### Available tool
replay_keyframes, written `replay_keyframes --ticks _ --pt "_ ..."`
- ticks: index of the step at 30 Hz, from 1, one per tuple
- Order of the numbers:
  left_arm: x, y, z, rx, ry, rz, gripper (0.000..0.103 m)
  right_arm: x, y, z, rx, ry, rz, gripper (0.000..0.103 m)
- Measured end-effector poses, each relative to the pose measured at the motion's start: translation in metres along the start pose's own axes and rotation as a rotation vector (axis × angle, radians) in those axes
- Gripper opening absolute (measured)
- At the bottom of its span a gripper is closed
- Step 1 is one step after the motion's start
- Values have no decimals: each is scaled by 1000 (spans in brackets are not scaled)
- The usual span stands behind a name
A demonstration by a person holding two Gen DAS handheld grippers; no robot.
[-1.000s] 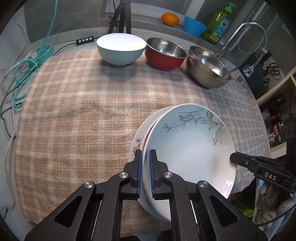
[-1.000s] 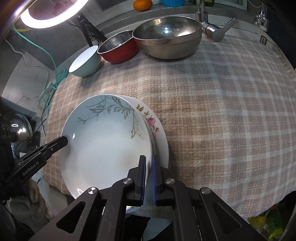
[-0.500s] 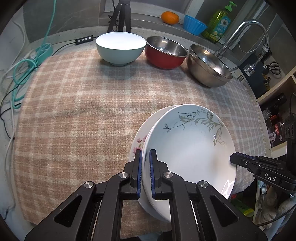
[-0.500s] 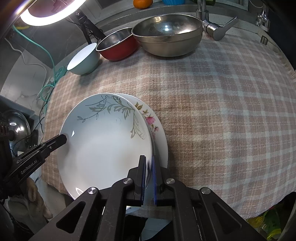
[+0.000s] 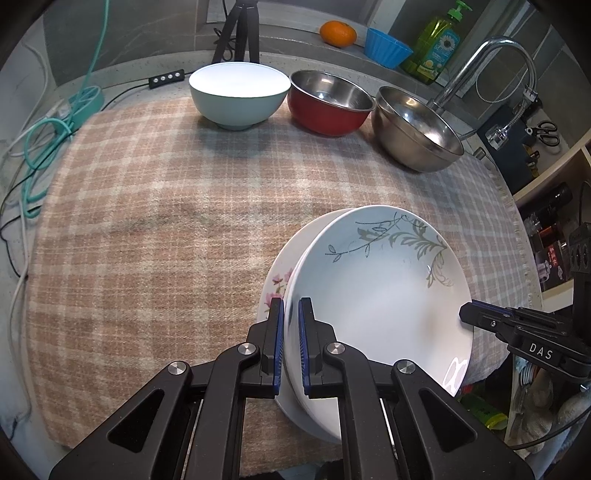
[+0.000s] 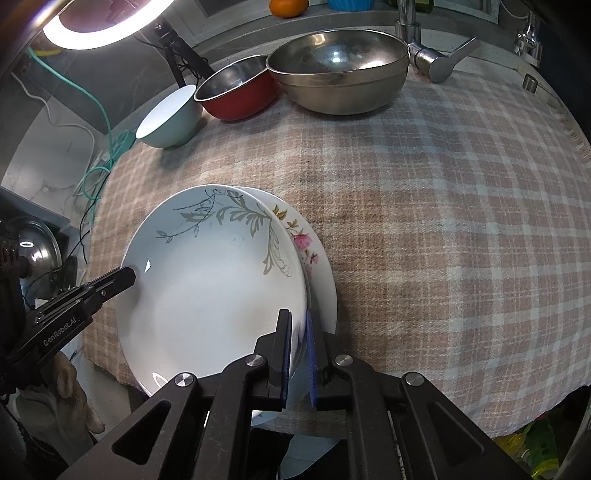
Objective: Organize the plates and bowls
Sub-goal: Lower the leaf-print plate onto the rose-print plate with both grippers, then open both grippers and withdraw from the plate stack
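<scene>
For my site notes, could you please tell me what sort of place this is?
Most likely a home kitchen counter by a sink: a curved chrome tap, a green dish-soap pump bottle and a large stainless-steel mixing bowl.

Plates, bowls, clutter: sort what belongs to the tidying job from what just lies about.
Job: leaf-pattern plate; flowered plate; pale blue bowl; red bowl; steel bowl.
Lying about: orange; soap bottle; blue cup; cables.

a white plate [image 5: 380,295] with grey-green leaf sprays lies on a white plate with pink flowers [image 6: 308,245]. the cloth [image 5: 166,221] is tan-and-cream plaid. behind stand a pale blue bowl [image 5: 238,98] with a white inside, a red bowl [image 5: 328,105] with a steel inside, and a plain steel bowl [image 5: 415,134]
</scene>
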State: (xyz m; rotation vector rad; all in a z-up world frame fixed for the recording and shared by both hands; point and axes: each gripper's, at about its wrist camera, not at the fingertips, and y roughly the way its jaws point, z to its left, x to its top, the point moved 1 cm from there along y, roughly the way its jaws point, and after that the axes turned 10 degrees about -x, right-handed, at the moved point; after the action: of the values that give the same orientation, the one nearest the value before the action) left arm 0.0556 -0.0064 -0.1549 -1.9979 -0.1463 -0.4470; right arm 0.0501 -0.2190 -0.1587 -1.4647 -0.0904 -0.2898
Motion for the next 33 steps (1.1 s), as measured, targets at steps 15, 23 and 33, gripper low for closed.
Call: replay_keyframes --ticks 15,23,33 --pt "3 -13 3 3 -3 -24 6 2 -15 -8 -20 5 -56 18" --pt "9 -23 3 -5 -9 -47 6 4 -23 -22 -15 45 -107 18" --pt "28 -28 -10 -31 -9 -65 7 18 -39 -42 5 66 -201 18"
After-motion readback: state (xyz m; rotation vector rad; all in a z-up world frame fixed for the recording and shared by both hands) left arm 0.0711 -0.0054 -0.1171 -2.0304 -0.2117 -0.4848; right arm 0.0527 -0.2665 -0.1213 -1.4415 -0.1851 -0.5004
